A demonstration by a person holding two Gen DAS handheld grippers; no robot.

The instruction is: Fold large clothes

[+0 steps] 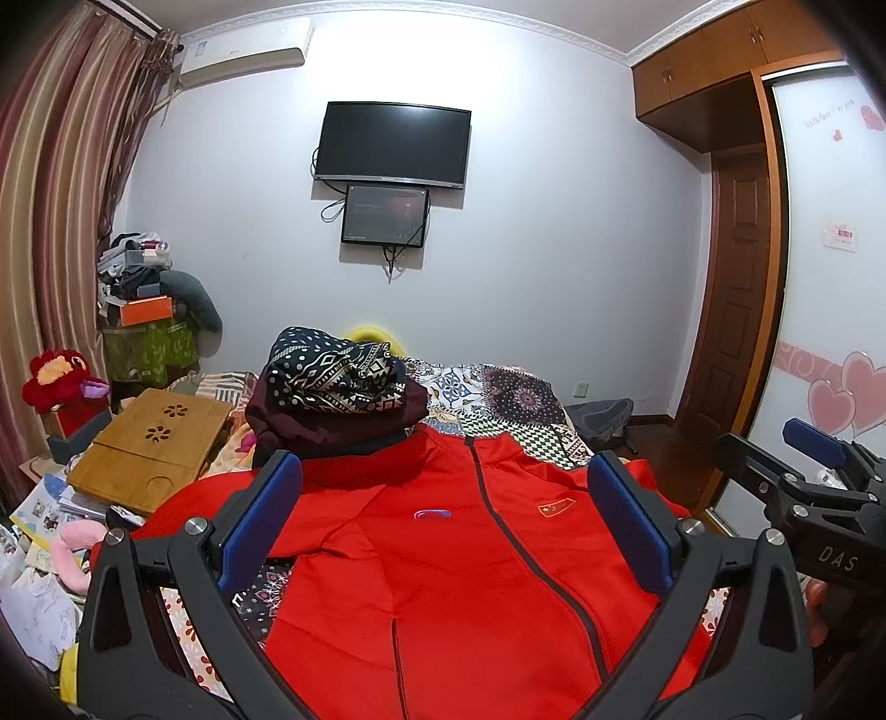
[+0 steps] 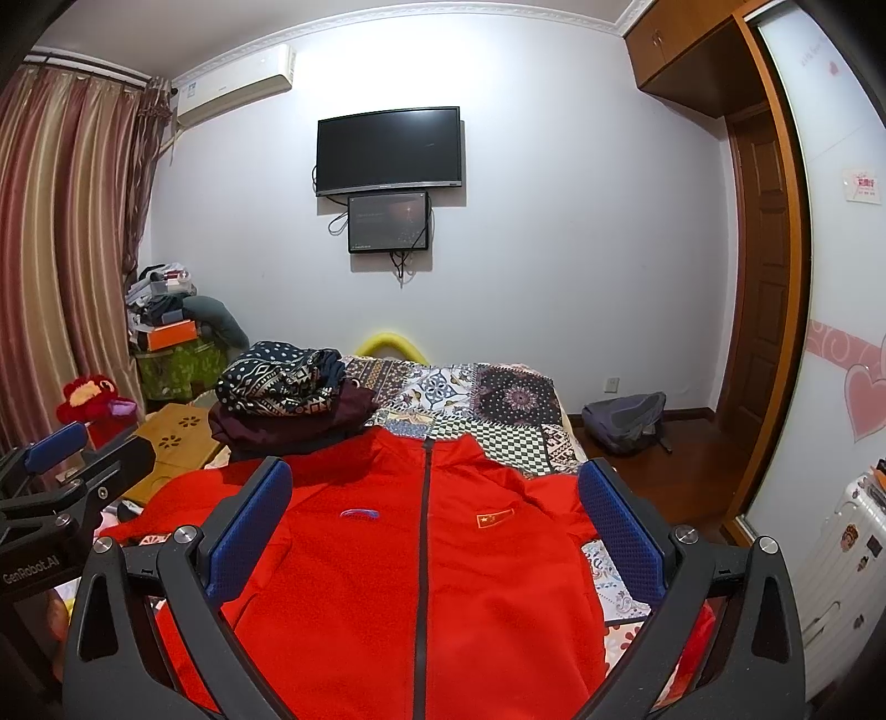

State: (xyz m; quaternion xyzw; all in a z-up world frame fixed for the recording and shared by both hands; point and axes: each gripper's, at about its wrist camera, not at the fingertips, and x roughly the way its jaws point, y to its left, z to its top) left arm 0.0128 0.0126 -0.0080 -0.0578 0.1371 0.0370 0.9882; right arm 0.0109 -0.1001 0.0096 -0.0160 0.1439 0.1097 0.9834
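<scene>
A black television [image 1: 393, 143] hangs on the white wall with a smaller screen [image 1: 385, 215] just below it, and an air conditioner [image 1: 243, 51] is mounted near the ceiling beside striped curtains [image 1: 55, 183]. On the bed's patchwork cover [image 2: 498, 404] sits a pile of folded dark patterned clothes [image 2: 288, 393], with a wooden lap tray [image 1: 152, 448] and a red plush toy [image 1: 58, 379] to its left. A grey backpack [image 2: 626, 421] lies on the wooden floor near the brown door [image 2: 767, 266].
</scene>
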